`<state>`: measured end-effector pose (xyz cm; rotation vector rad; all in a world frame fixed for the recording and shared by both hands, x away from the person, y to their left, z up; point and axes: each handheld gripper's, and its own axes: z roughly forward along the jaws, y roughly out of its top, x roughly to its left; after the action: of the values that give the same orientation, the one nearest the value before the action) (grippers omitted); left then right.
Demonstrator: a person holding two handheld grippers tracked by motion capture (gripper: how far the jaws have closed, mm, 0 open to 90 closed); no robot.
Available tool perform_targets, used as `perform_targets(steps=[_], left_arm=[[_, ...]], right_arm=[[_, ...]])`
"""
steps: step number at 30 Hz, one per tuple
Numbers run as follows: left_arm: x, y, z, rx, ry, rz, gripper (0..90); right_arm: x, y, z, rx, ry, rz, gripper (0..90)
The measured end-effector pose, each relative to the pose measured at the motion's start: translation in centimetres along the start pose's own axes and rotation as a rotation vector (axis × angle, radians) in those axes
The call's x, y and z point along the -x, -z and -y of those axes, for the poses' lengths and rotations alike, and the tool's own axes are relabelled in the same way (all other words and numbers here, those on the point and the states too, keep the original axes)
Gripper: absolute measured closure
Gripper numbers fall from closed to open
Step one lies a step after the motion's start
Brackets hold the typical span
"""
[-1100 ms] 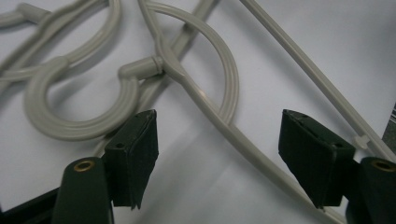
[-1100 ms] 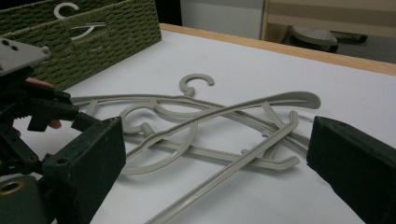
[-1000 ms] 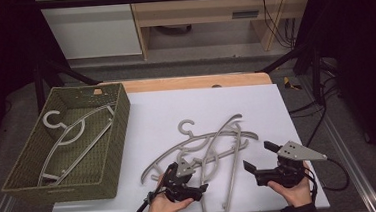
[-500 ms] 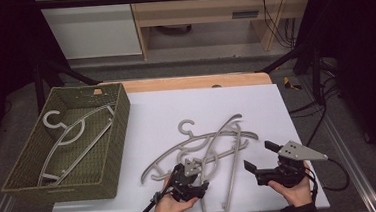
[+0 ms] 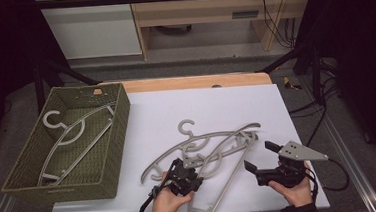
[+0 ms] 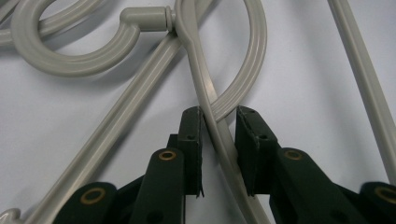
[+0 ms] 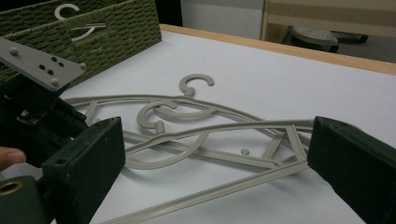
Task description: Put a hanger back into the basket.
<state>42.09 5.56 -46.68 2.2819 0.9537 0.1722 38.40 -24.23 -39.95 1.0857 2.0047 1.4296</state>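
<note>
Several grey plastic hangers (image 5: 214, 147) lie tangled in a loose pile on the white surface (image 5: 176, 112), toward its 6 o'clock edge, their hooks and arms crossing one another. From the near side the left gripper (image 6: 218, 122) reaches into the pile; in the left gripper view a thin arm of one hanger (image 6: 205, 88) runs between its two black jaws, which stand slightly apart on either side of it, the left one about touching the arm and the right one with a small gap, so it is narrowly spread around the arm and not yet pinching it. A hook loop curls just beyond the jaw tips at 12 o'clock. At 3 o'clock of the pile the right gripper (image 5: 260, 156) is held above the surface in the person's right hand (image 5: 294, 191), its jaws spread wide and holding nothing, pointing toward the hangers. At 9 o'clock, well apart from the pile, a green woven basket (image 5: 116, 141) sits at the surface's edge with one more grey hanger (image 5: 73, 136) lying inside it
</note>
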Motion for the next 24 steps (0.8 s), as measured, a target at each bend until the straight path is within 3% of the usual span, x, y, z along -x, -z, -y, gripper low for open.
perform_targets(steps=[7, 24], left_arm=[[-0.9, 0.5, 0.0, -0.025, 0.003, 0.001, 74.9], [-3.4, 2.4, 0.6, -0.051, -0.038, -0.069, 80.0]], right_arm=[[0.0, 0.0, 0.0, 0.0, -0.001, 0.0, 4.6], [0.0, -0.1, 0.1, -0.004, 0.005, -0.003, 4.6]])
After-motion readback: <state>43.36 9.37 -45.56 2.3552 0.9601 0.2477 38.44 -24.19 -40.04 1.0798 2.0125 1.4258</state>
